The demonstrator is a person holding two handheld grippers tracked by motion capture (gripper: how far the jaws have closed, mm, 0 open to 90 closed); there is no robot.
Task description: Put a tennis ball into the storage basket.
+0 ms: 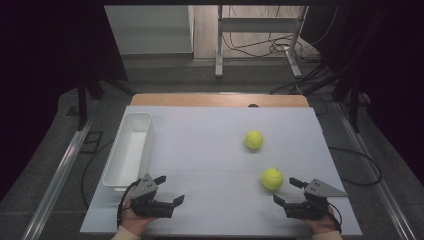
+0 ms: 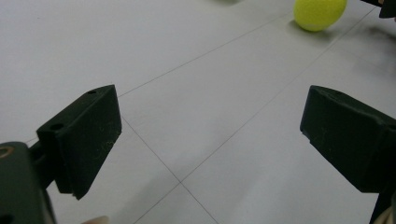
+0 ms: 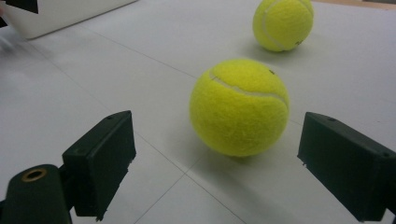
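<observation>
Tennis ball (image 1: 272, 178), the nearer of two on the white table (image 1: 210, 145), lies at the near right, just ahead and to the left of the right gripper (image 1: 288, 190), whose jaws stand wide apart with nothing between them; in the right gripper view the same ball (image 3: 239, 107) sits straight ahead between the lines of the two jaws but beyond their tips, untouched. A second ball (image 1: 254, 139) rests farther off, well apart from both grippers. The left gripper (image 1: 169, 188) waits at the near left, beside the near end of the white bin (image 1: 146, 131), its jaws also spread and empty over bare table. By my reading, the step in hand is the approach to the near ball, most likely for a move into the bin. Next the right gripper should slide forward until the ball sits between the pads at its widest part, then close gently, since a round ball will roll away if a jaw nudges it off centre
</observation>
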